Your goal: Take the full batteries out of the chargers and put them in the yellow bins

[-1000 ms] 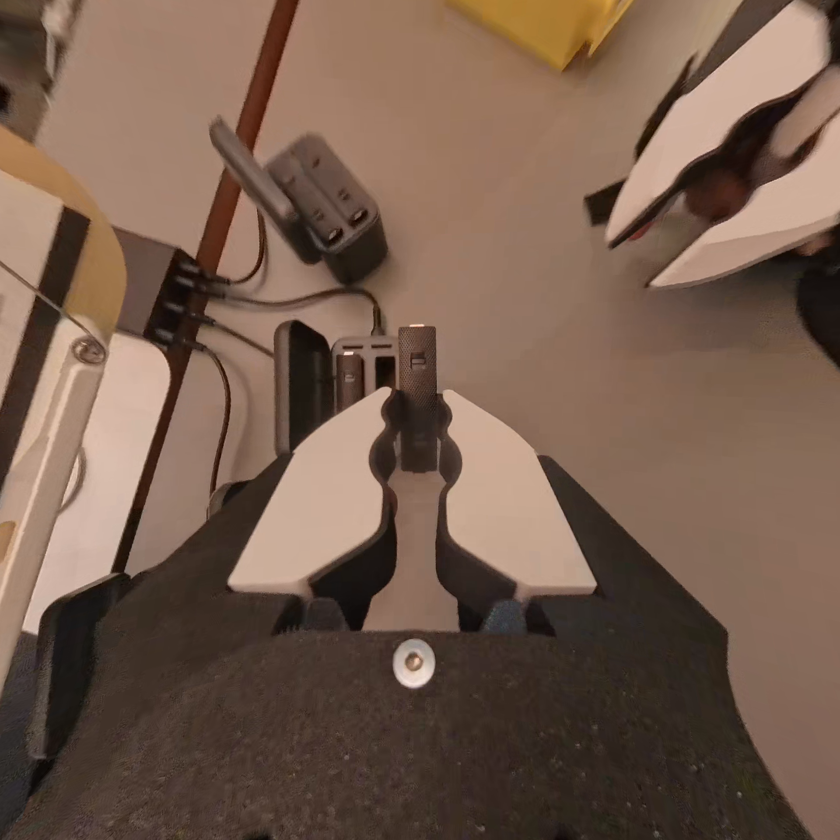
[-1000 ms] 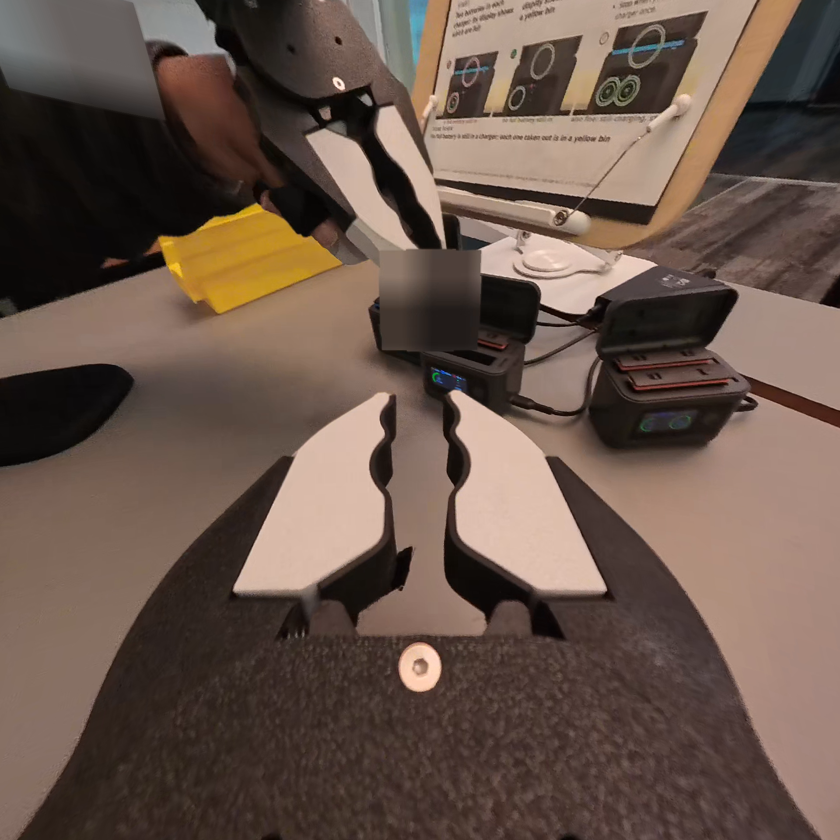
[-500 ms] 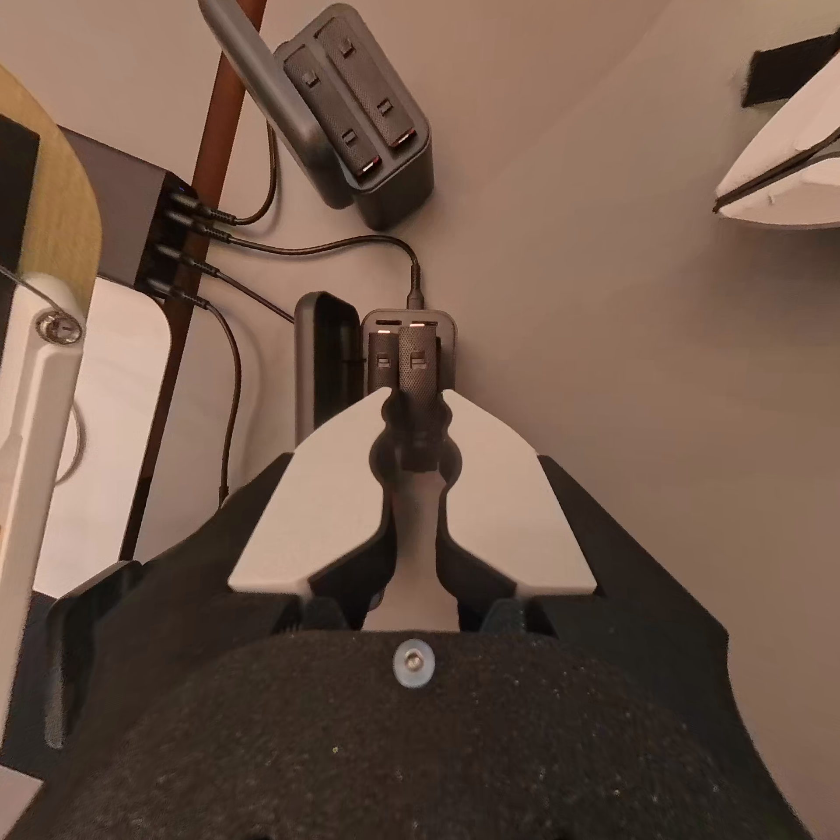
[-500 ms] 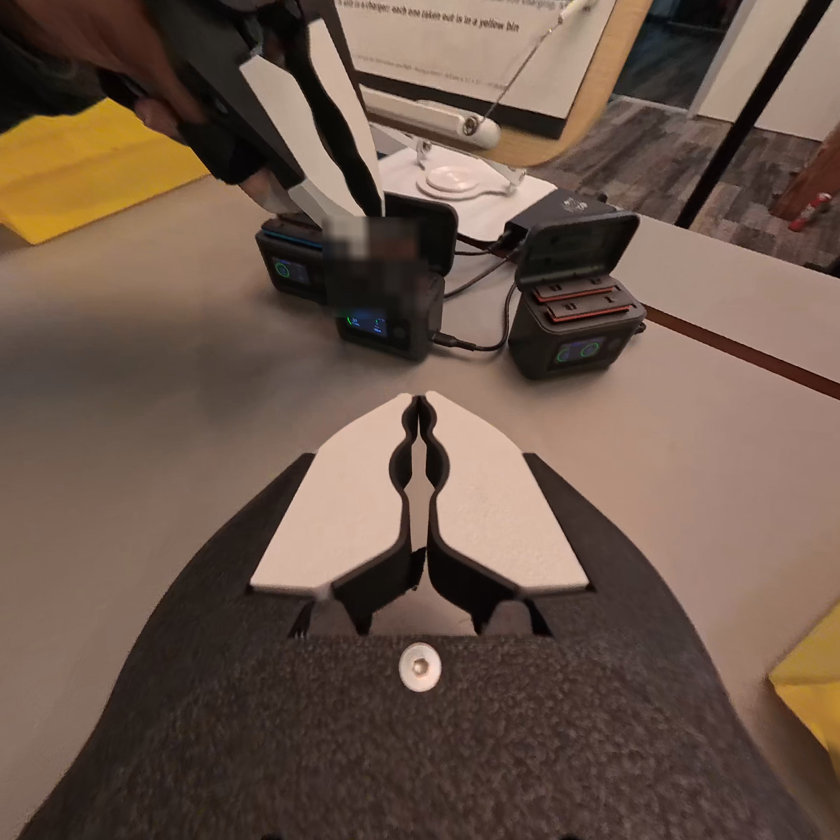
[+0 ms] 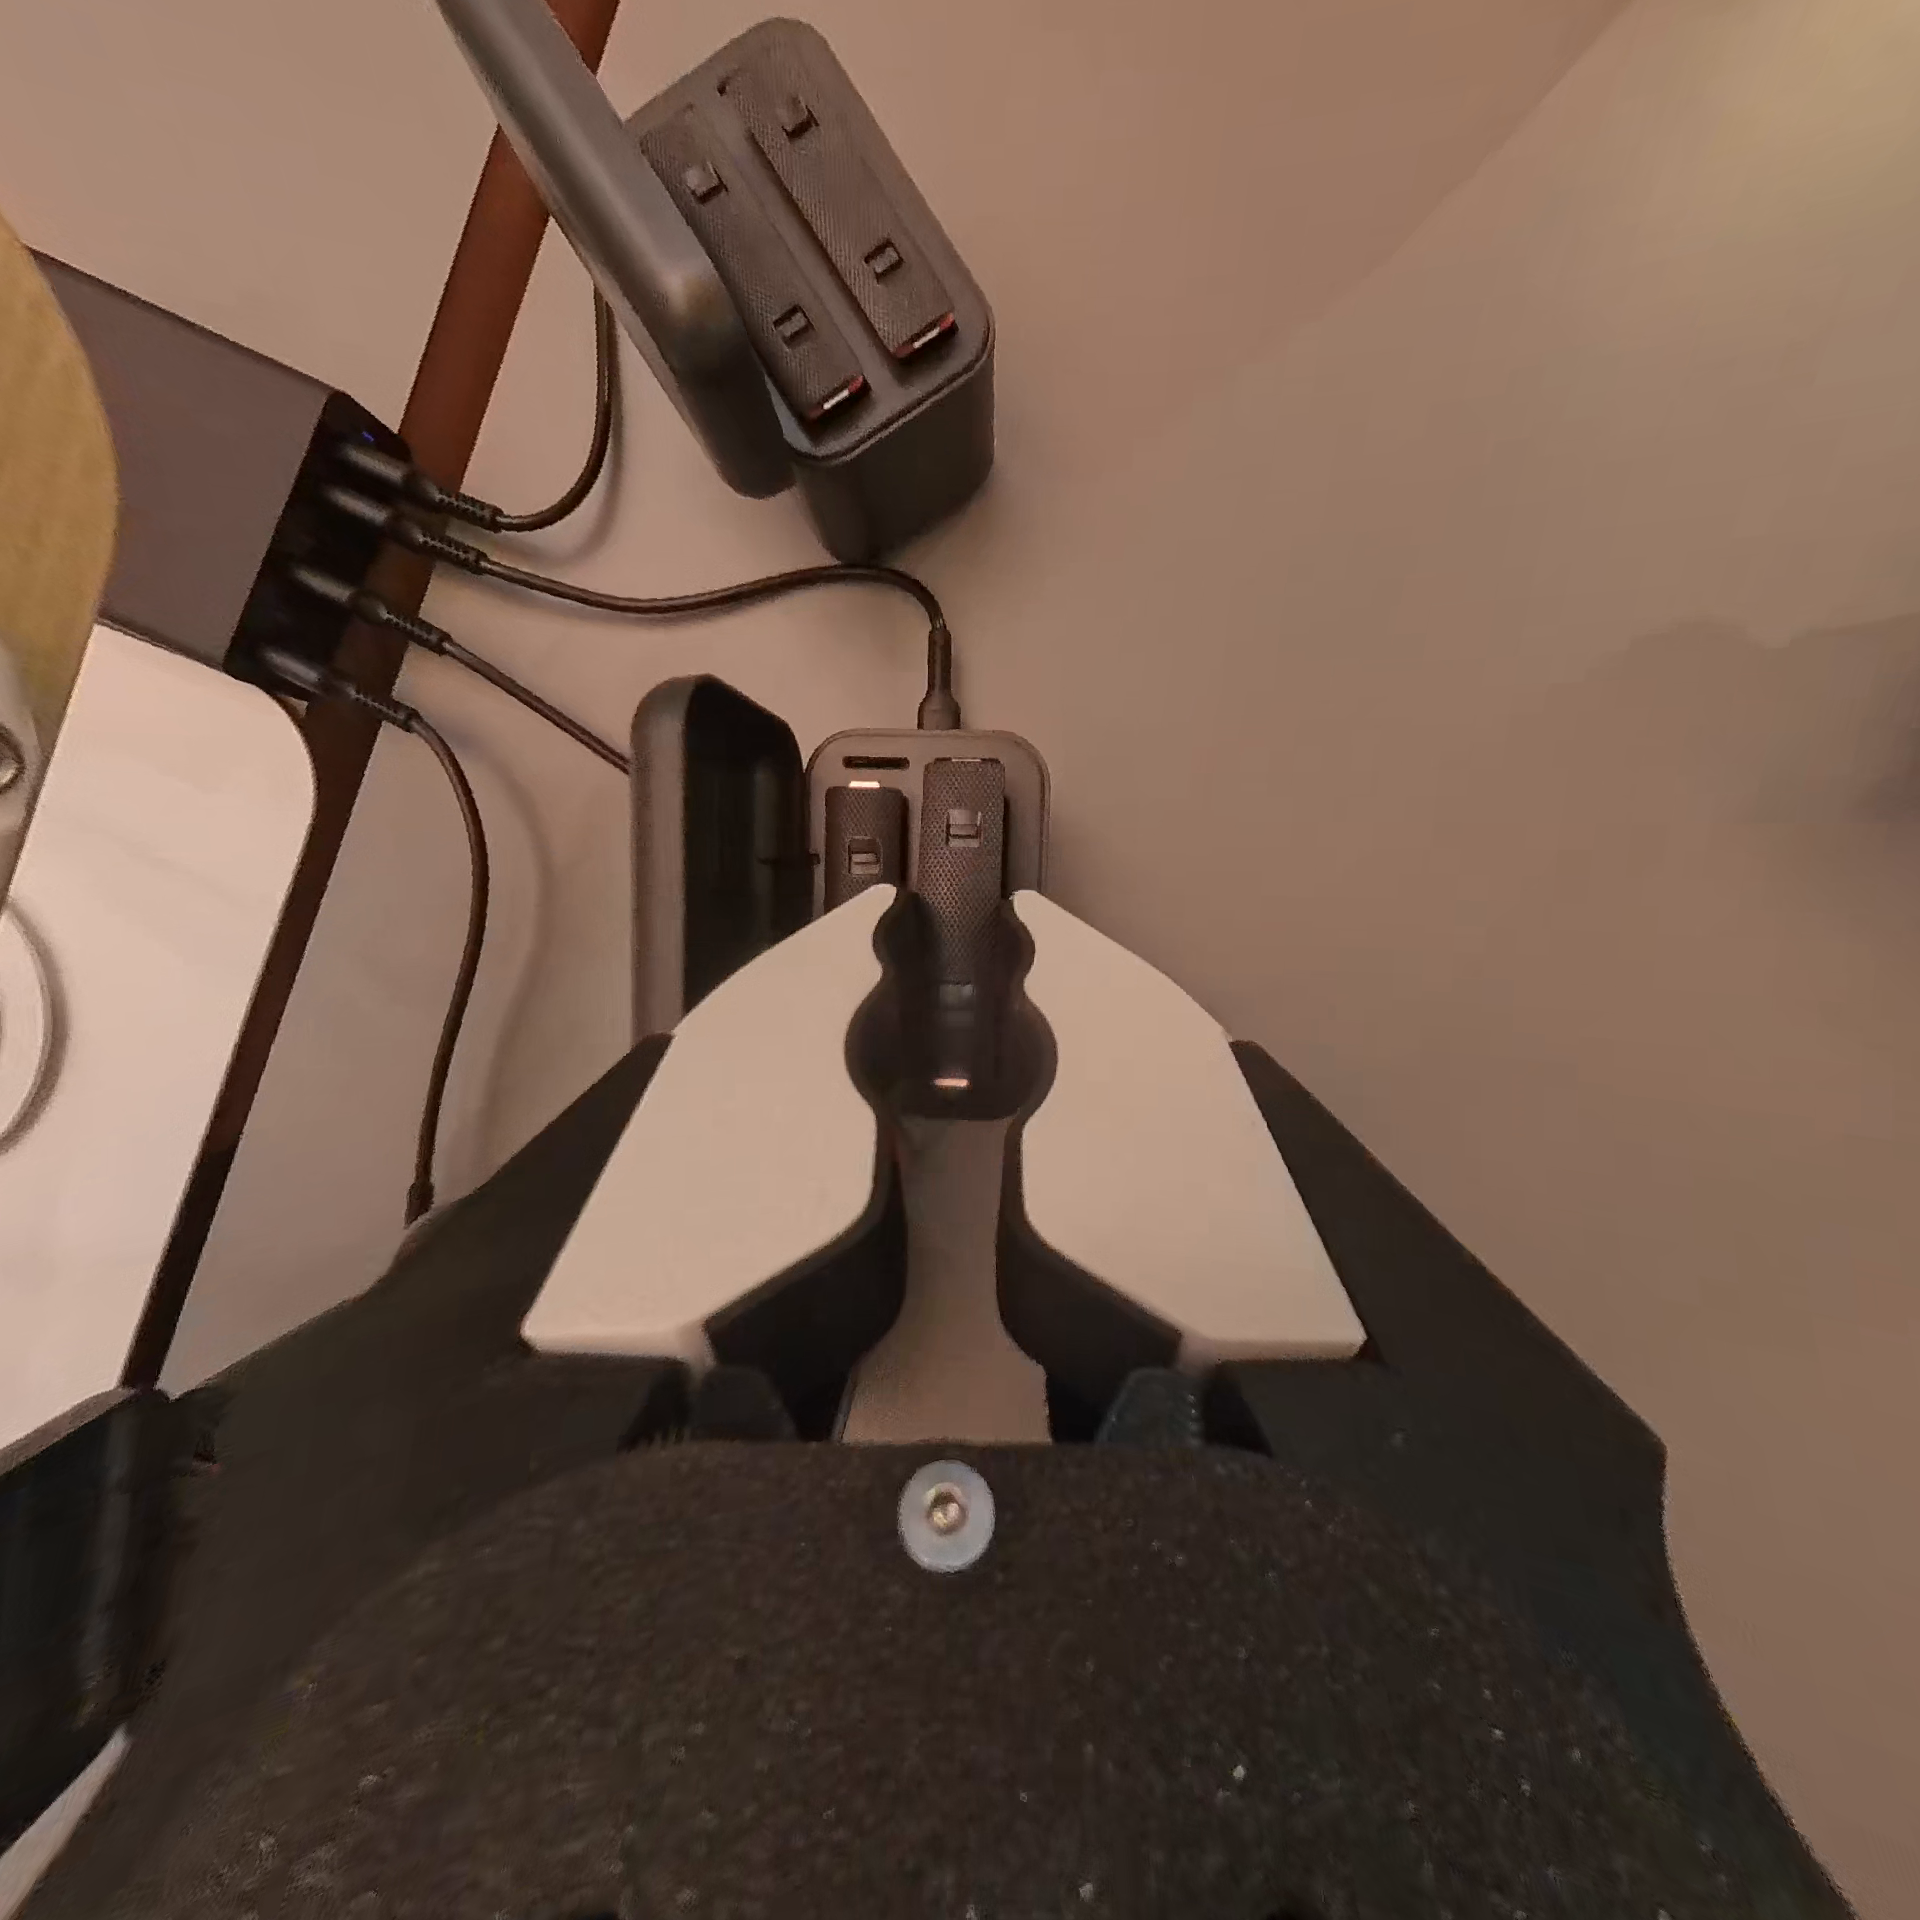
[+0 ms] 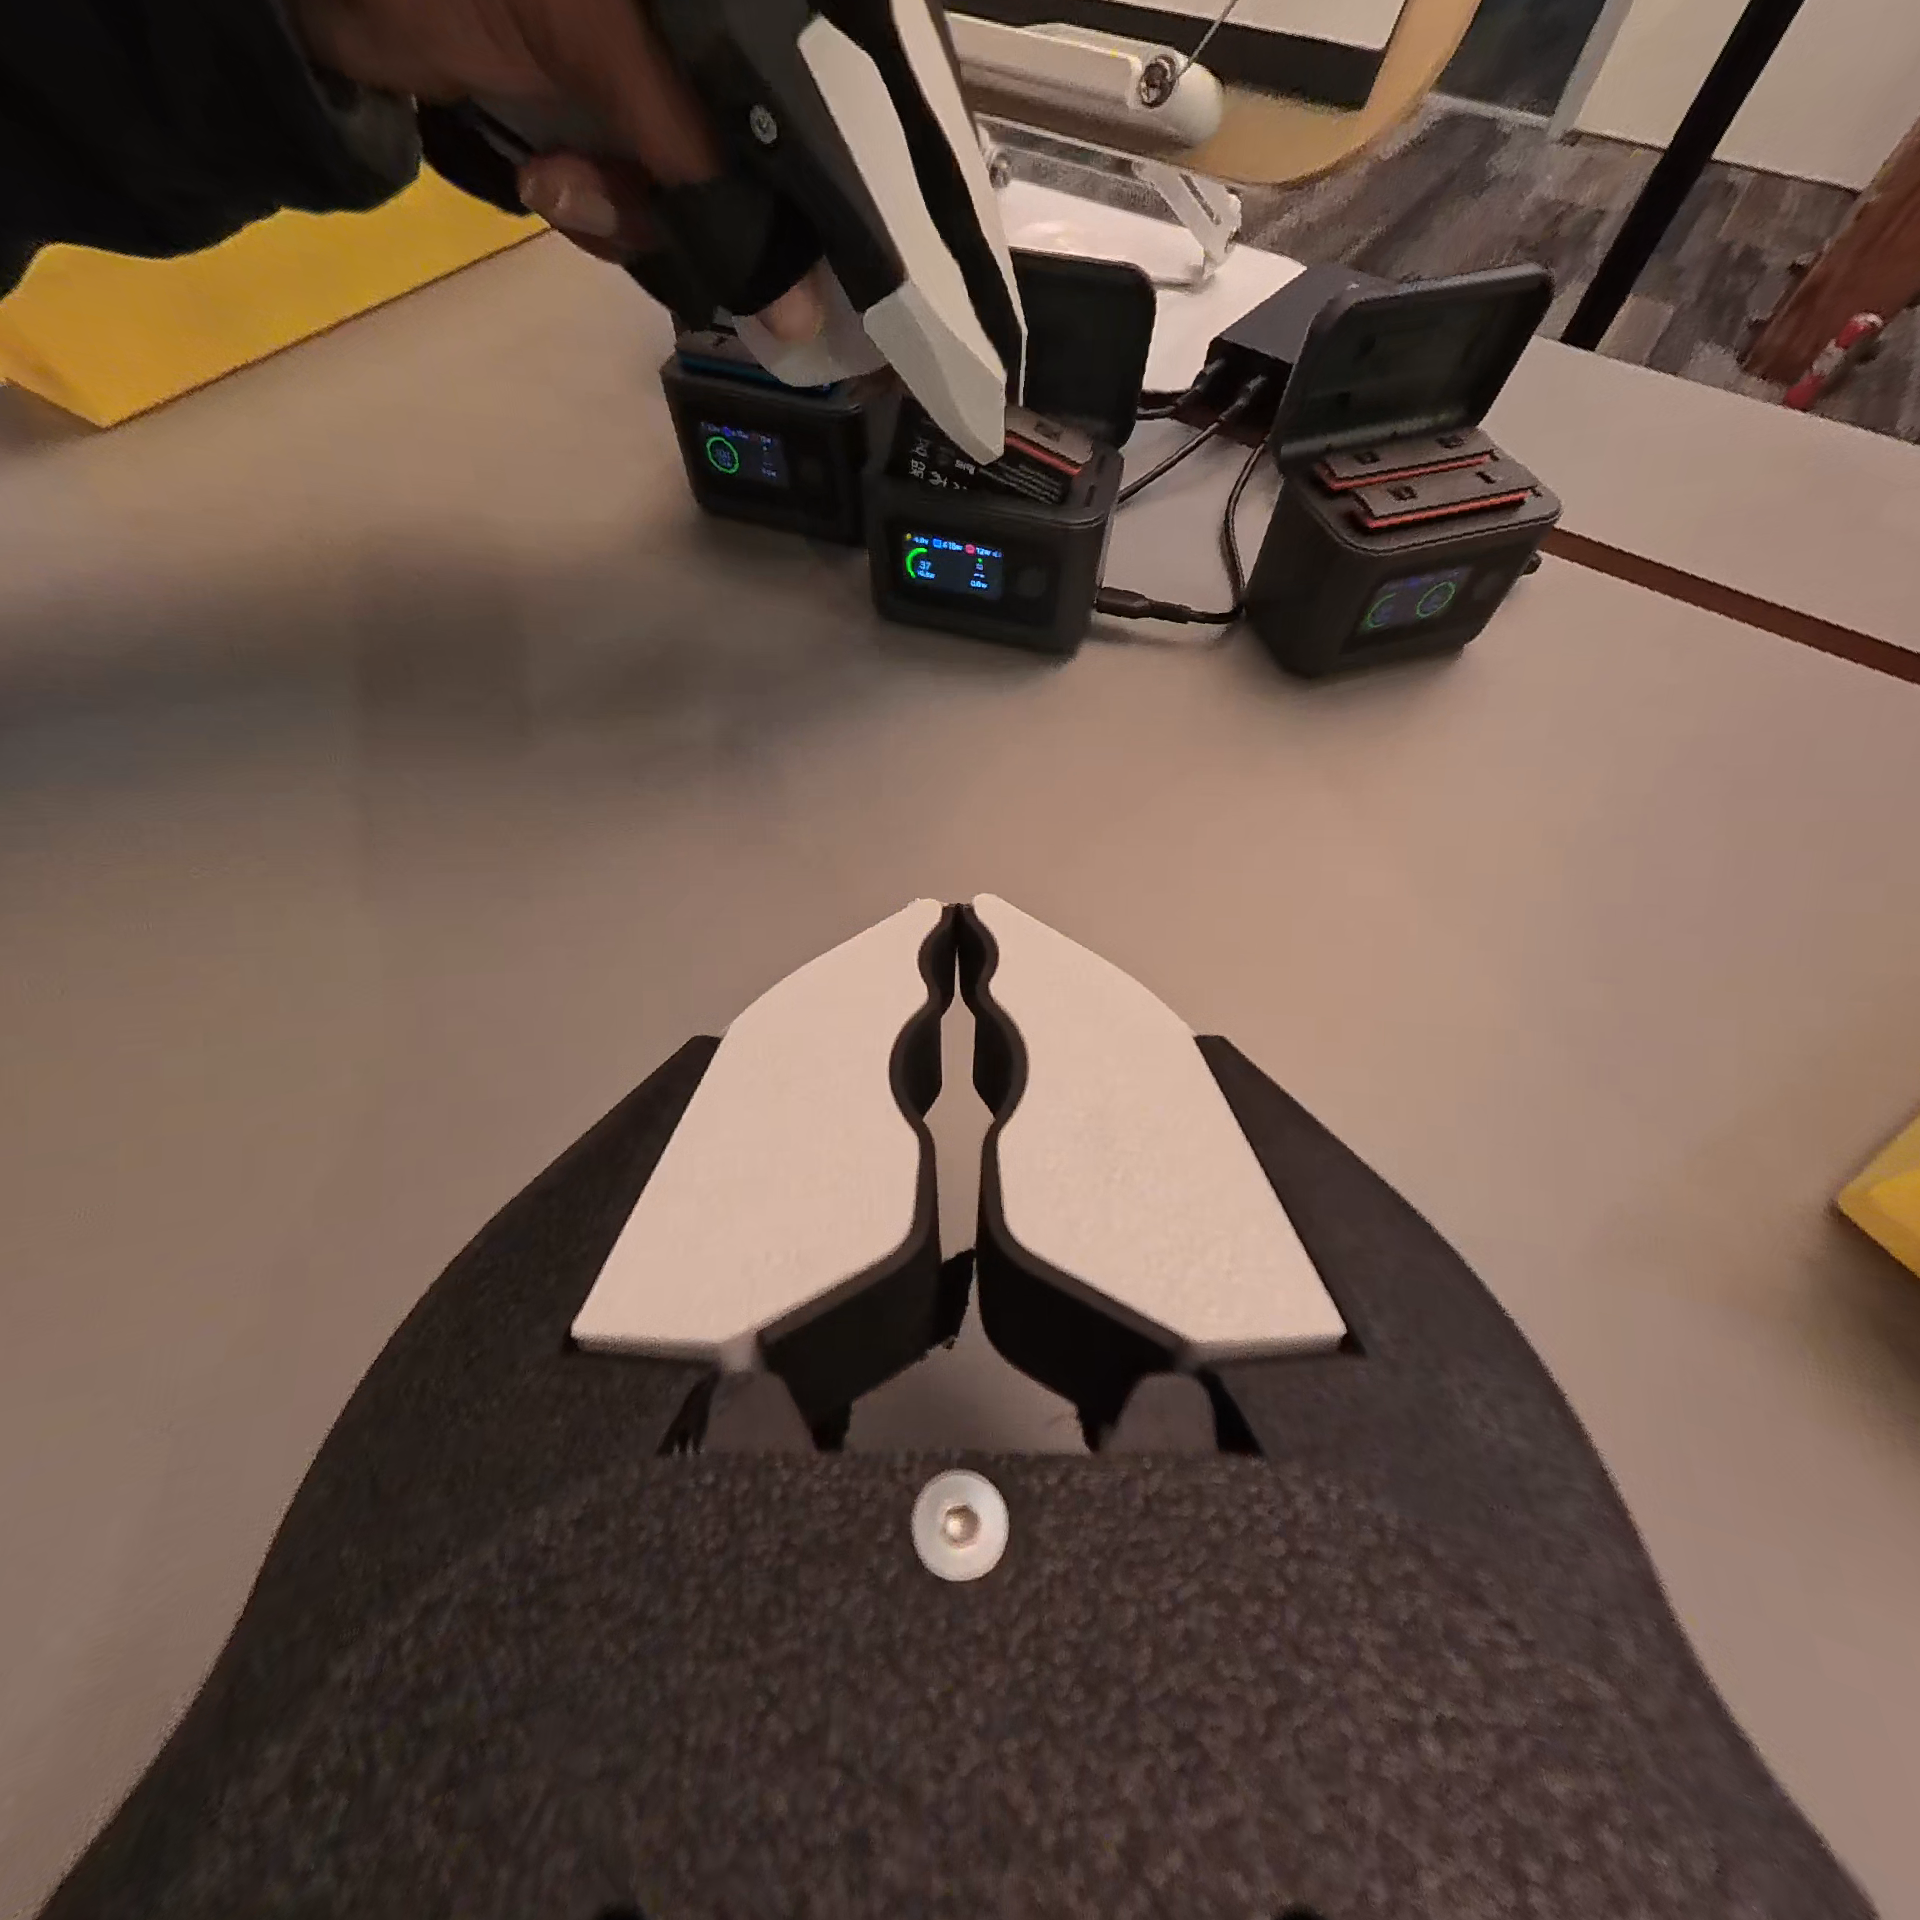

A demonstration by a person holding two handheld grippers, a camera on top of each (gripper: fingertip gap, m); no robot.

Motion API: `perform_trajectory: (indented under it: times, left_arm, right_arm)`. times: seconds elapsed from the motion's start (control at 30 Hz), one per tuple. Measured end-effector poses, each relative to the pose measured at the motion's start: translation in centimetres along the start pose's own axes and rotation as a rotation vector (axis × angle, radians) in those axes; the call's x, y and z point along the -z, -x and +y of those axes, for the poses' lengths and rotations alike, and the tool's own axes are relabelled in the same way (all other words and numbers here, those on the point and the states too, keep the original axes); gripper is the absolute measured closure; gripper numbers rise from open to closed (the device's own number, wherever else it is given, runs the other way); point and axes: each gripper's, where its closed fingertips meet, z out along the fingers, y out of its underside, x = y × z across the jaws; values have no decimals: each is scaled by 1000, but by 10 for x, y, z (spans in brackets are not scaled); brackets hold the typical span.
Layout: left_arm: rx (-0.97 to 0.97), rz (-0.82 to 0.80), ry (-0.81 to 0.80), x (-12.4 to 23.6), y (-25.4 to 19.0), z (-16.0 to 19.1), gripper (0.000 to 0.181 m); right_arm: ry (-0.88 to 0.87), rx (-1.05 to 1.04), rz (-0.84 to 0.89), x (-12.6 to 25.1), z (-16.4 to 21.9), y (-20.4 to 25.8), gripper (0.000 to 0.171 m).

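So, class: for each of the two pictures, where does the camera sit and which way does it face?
Left wrist view: on the left gripper, looking down on the middle charger; own fingers clamp a battery.
Right wrist view: on the right gripper, low, facing three chargers; own fingers shut.
Shared: middle charger, left gripper.

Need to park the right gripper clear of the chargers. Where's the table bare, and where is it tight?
Bare: the wide table strip between the right gripper and the row of three chargers, reaching right toward the yellow bin corner. Crowded: behind the middle charger, where cables run to the power hub, and above it, where the left gripper grips a battery.
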Motion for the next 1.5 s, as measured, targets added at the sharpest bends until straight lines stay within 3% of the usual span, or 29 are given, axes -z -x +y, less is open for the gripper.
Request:
perform_trajectory:
  times: [0.47, 0.87, 1.0, 1.27, 1.5]
  left_arm:
    - [137, -25, -449, 5, -1, -7, 166]
    - [-10, -212, -391, 3, -5, -5, 166]
    - [-57, -310, -442, 3, -5, -6, 166]
    - [-10, -338, -615, 14, -8, -20, 166]
    - [-16, -376, -675, 11, -11, -13, 166]
  right_arm:
    - [-26, -74, 11, -3, 4, -3, 171]
    - [-48, -60, 11, 18, 5, 9, 171]
    - [-59, -78, 4, 22, 8, 6, 171]
    - [-86, -101, -22, 24, 5, 6, 171]
    - [-98, -110, -35, 26, 4, 6, 171]
